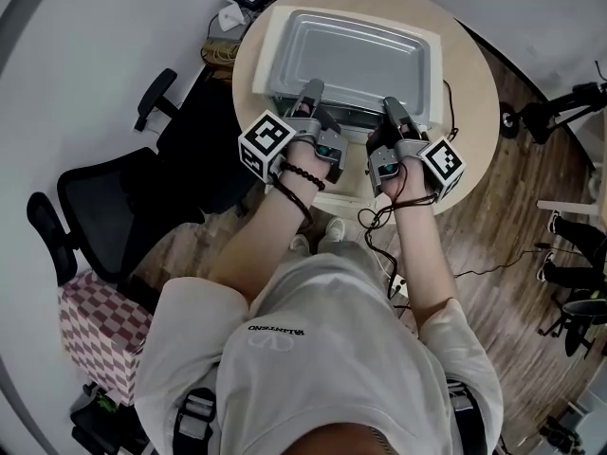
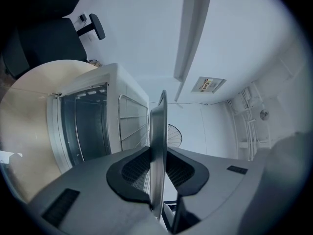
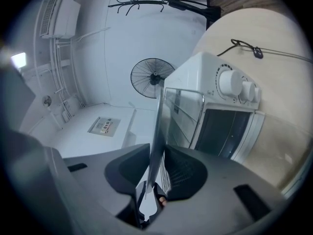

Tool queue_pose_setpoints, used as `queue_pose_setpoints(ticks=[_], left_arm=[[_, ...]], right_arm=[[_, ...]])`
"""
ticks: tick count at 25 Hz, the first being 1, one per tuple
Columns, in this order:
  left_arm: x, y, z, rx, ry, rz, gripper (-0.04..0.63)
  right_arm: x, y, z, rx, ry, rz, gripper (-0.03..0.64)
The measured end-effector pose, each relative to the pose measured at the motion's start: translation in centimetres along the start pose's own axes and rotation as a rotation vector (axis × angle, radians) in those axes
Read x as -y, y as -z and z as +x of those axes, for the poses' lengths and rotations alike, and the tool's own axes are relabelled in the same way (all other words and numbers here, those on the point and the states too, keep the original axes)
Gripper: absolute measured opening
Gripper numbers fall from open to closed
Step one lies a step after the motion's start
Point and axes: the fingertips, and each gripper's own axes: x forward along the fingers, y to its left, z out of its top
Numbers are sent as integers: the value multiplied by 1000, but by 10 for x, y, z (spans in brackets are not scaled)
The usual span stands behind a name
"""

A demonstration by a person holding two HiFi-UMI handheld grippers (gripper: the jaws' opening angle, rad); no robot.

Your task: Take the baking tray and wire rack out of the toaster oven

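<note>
Left gripper and right gripper each grasp the tray rim between their jaws; I hold both sides to keep it level above the oven ahead.

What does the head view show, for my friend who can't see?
From above, a person's left gripper and right gripper hold the near edge of a silver baking tray over a white toaster oven on a round wooden table.
</note>
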Motion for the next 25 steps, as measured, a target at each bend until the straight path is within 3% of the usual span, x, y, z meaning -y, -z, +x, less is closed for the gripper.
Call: queue_pose_setpoints(ticks=[5,11,16,19,25], left_arm=[[0,0,2,0,-4,47,105],[-2,14,-17,-133,-33,100,219],[-10,19,-23,-195,-95,182,219],[-3,18,-10,-262,-91,234,219],[-8,24,-6,-432,-120,211,219]], right_arm=[[-5,-1,3,-35,-5,-77,119],[-5,0,1,-13,2,-52,209],[-1,-1,1,-30,28,-68,209],[-2,-2,-1,-25,34,-70,209],[4,-1,-1,-45,72,-69,198]])
